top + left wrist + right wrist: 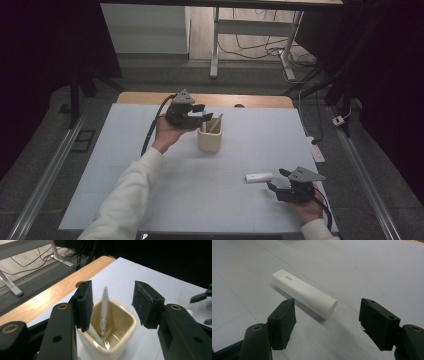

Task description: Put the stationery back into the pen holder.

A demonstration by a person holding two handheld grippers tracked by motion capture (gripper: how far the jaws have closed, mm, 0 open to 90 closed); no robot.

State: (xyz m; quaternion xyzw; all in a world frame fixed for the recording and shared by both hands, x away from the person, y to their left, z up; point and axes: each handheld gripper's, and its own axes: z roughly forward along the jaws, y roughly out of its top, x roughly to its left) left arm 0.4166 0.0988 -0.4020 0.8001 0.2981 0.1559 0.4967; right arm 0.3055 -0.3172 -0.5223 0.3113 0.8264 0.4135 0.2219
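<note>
1. white tube [304, 293] flat on the pale mat [150, 200], just ahead of the right gripper [327, 325] and a little left of its centre line; cap end nearest, long axis running away and leftward, skewed to the line between the pads.
2. right jaws spread wide, empty, not touching the tube; cap end between and just beyond the fingertips [283, 320].
3. likely needs a small turn of the wrist, so that the pads close across the body and not along it. right hand plainly the nearer one.
4. bare mat on every side of the tube; near edge of the mat close behind the right gripper in the high view.
5. well apart, left gripper [111, 302] over the cream cup [125, 325], jaws apart and holding nothing, straddling a white pen [103, 312] leaning inside the cup.
</note>
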